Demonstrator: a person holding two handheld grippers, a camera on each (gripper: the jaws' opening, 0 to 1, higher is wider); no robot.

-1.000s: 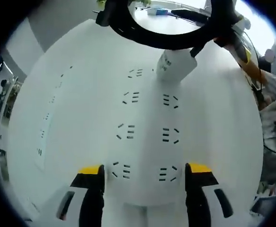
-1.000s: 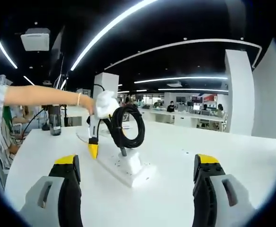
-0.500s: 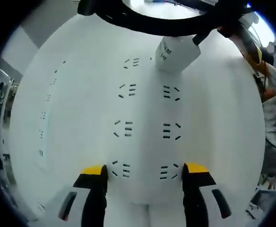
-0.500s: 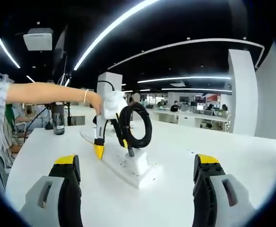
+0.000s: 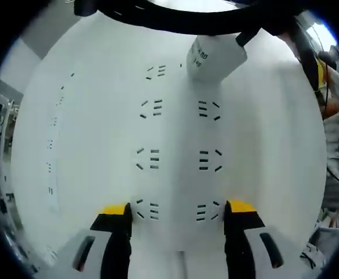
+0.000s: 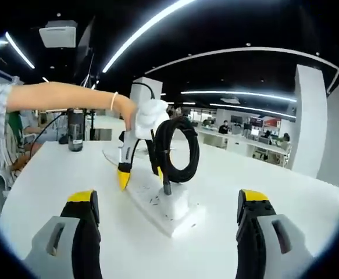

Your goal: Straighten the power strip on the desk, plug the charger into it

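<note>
The white power strip [image 5: 178, 157] lies flat on the white desk, several sockets running away between my left gripper's [image 5: 178, 210] jaws. Those yellow-tipped jaws stand against its two long sides at the near end, shut on it. A white charger [image 5: 216, 58] stands in a far socket, its black cable coil [image 5: 175, 17] above it. In the right gripper view the strip [image 6: 157, 206], the charger [image 6: 174, 203] and the coil [image 6: 181, 151] are at centre, and a white-gloved hand [image 6: 150, 113] holds the left gripper [image 6: 140, 174] over them. My right gripper [image 6: 166, 200] stands open, short of the strip.
A dark bottle [image 6: 76, 129] stands at the back left of the desk [image 6: 53, 174]. A person's bare forearm [image 6: 59, 96] reaches in from the left. Other desks and people fill the office behind.
The left jaws have drawn in slightly against the strip's sides. Both cameras have moved closer to the strip and charger.
</note>
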